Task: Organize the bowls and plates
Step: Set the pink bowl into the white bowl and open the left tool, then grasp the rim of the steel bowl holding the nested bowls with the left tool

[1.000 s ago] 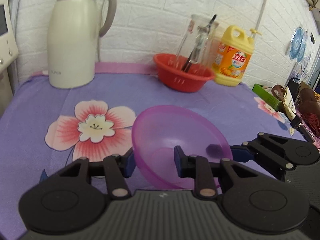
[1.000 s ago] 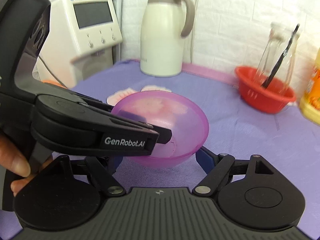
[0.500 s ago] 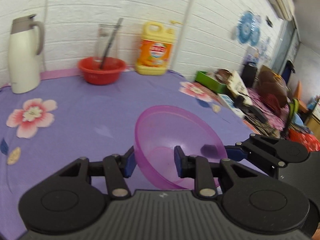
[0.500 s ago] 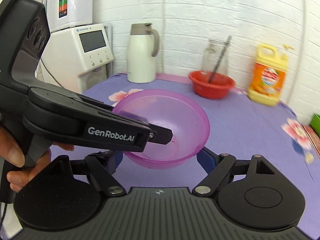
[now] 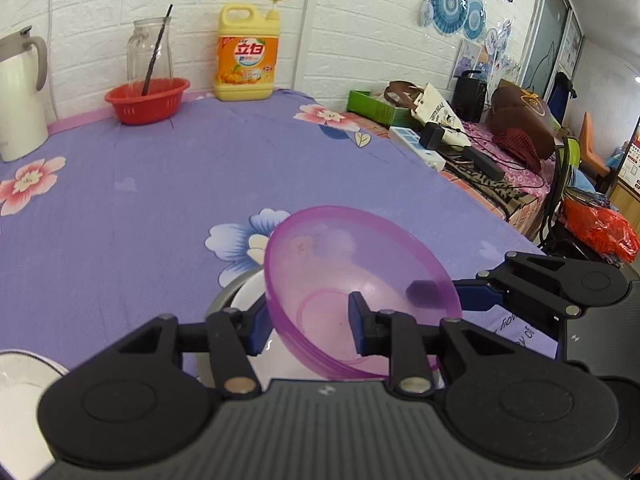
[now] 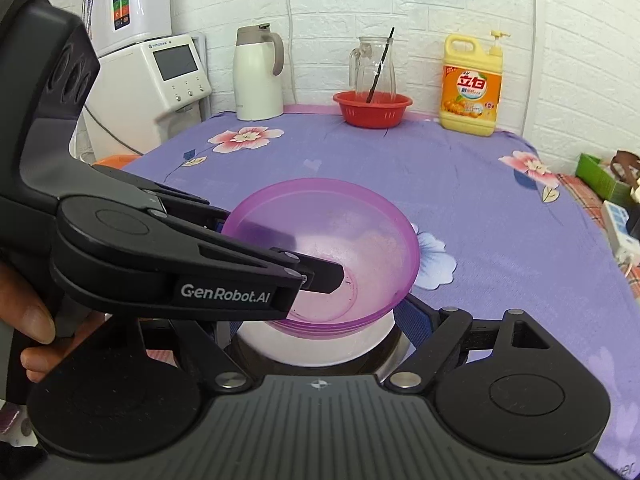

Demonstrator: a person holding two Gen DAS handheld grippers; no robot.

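A translucent purple bowl [image 5: 352, 280] is held by its rim in my left gripper [image 5: 308, 322], one finger inside and one outside. It also shows in the right wrist view [image 6: 332, 240], hanging just above a white bowl [image 6: 316, 344] with a metal rim. My right gripper [image 6: 316, 312] is open, its fingers spread on either side of the bowls, and one pad [image 5: 424, 293] shows through the purple wall. In the left wrist view the white bowl [image 5: 248, 296] peeks out below the purple one, and another white dish [image 5: 20, 392] sits at the lower left.
On the purple flowered tablecloth [image 5: 160, 184] stand a white kettle [image 6: 258, 76], a red basket [image 6: 372, 108] with a glass jug, and a yellow detergent bottle [image 6: 472, 84] along the back wall. A water dispenser [image 6: 160, 76] stands left; a cluttered side table [image 5: 460, 144] is right.
Both grippers have moved back and to the right across the table with the purple bowl. It now hangs over a white bowl that was out of view before.
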